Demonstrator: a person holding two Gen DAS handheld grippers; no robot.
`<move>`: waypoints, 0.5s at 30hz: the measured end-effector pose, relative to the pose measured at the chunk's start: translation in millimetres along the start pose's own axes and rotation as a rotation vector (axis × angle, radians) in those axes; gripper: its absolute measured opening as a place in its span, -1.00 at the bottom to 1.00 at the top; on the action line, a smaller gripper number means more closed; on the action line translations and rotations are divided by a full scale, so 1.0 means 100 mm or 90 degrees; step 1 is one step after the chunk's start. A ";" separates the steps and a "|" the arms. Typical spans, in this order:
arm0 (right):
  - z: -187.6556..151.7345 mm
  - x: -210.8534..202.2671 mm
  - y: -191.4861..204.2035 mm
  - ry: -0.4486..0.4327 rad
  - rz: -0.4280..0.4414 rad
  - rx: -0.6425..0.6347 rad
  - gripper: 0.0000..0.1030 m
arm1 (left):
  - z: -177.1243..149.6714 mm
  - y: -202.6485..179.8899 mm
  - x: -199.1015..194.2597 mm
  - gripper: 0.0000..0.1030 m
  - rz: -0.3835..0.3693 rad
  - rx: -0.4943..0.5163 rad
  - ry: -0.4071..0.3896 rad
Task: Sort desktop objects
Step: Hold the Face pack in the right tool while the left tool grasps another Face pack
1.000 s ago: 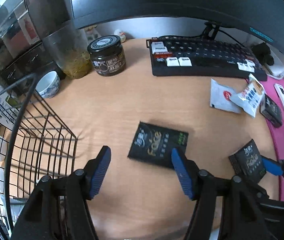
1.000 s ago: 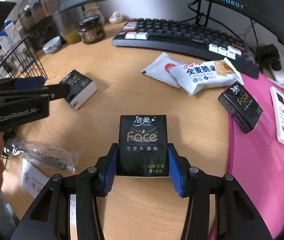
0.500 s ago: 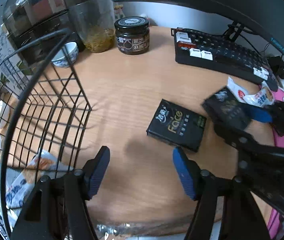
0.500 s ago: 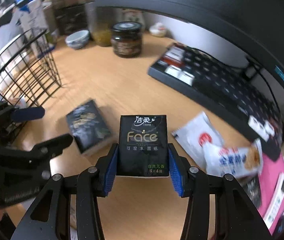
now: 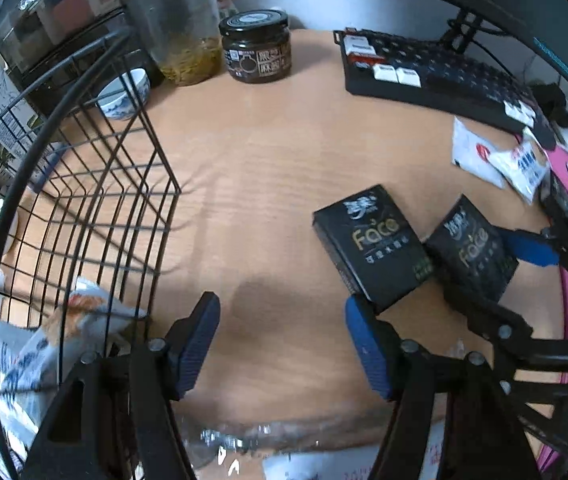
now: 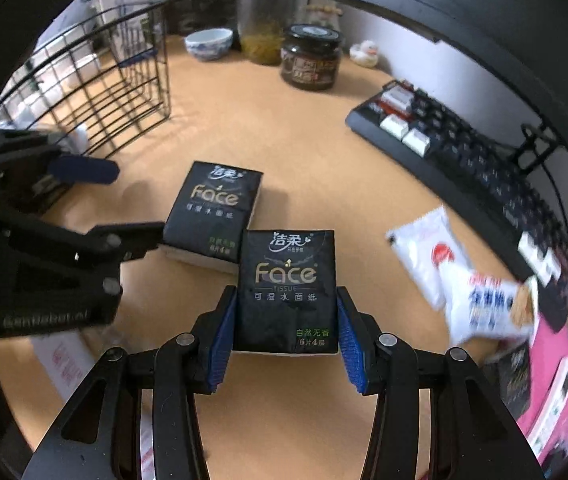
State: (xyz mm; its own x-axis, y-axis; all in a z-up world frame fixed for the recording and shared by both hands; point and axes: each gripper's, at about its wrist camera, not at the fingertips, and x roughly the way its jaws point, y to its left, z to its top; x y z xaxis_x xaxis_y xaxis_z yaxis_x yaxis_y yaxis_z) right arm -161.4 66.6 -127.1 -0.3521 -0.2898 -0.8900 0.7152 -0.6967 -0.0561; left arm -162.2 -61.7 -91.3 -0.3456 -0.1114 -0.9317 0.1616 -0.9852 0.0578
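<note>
Right wrist view: right gripper (image 6: 285, 332), clamped on a black tissue pack (image 6: 287, 292), has swung toward the wire basket (image 6: 96, 76), now beside the second pack (image 6: 214, 210); left gripper (image 5: 282, 344) gapes empty.

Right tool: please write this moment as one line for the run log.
right tool: shut on tissue pack | left tool: open, holds nothing | second tissue pack: lying on desk | wire basket: beside left tool

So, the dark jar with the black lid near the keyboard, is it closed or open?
Closed. The black lid sits flat on top of the dark jar, which stands upright on the desk; the right wrist view shows the same.
</note>
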 end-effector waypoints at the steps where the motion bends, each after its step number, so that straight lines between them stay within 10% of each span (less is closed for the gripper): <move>1: -0.06 -0.03 0.01 0.005 0.009 0.009 -0.08 | -0.04 -0.01 -0.03 0.37 0.000 0.006 0.002; 8: -0.45 -0.33 0.11 -0.003 0.039 0.061 -0.08 | -0.25 -0.04 -0.17 0.37 -0.020 0.010 0.009; 15: -0.68 -0.85 -0.39 -0.078 -0.048 0.156 -0.08 | -0.21 -0.20 -0.40 0.40 -0.065 0.002 -0.044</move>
State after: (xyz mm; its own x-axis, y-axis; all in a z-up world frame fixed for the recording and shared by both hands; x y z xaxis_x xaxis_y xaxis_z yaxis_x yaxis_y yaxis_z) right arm -118.3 163.2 -80.1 -0.4805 -0.2977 -0.8249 0.5218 -0.8530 0.0039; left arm -132.3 -34.3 -62.7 -0.4227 -0.0197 -0.9061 0.1204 -0.9921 -0.0346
